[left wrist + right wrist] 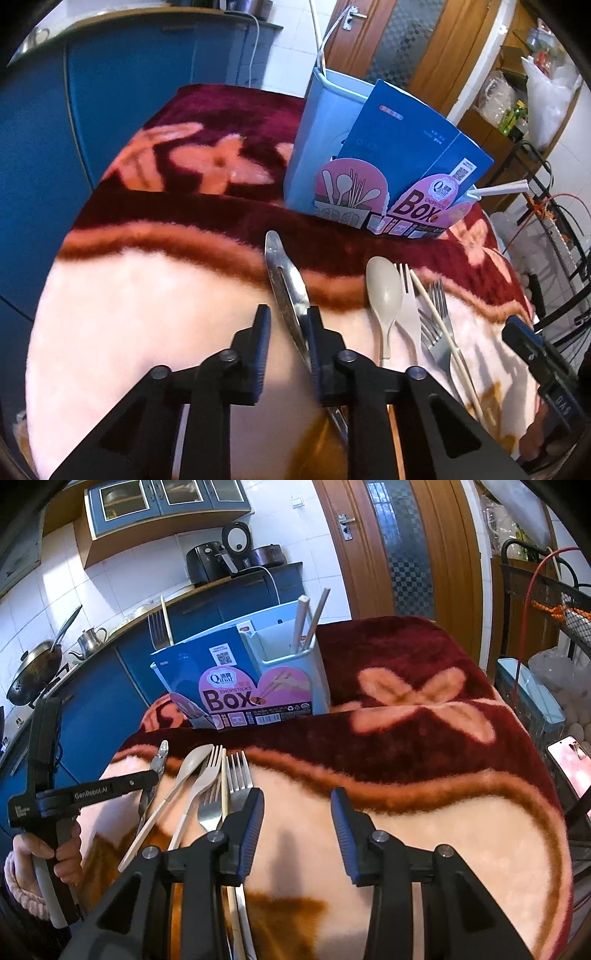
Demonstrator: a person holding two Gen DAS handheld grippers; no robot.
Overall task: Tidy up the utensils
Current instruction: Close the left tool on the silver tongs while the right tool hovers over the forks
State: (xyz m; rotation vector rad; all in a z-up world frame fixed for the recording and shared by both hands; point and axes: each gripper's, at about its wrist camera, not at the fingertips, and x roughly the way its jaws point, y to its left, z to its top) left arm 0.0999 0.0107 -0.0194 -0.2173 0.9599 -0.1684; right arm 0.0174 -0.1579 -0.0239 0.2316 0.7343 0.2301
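A flat metal utensil (284, 280) with a slot lies on the pink and maroon blanket (147, 332). My left gripper (286, 321) straddles it. The utensil rests against the right finger, with bare blanket showing up to the left pad, so the jaws stand open. To its right lie a beige spoon (384, 295), a beige fork (410, 314), a chopstick (439, 317) and metal forks (439, 332). My right gripper (295, 797) hovers open over bare blanket, its left finger above a metal fork (240, 771). The white utensil holder (295, 664) stands behind with chopsticks in it.
Blue "Box" packaging card (229, 694) leans on the holder's front. A hand (62, 853) grips the left tool. Blue cabinets and a wok (33, 672) lie beyond the table's left edge. A black wire rack (546, 590) and a phone (569, 764) stand at the right.
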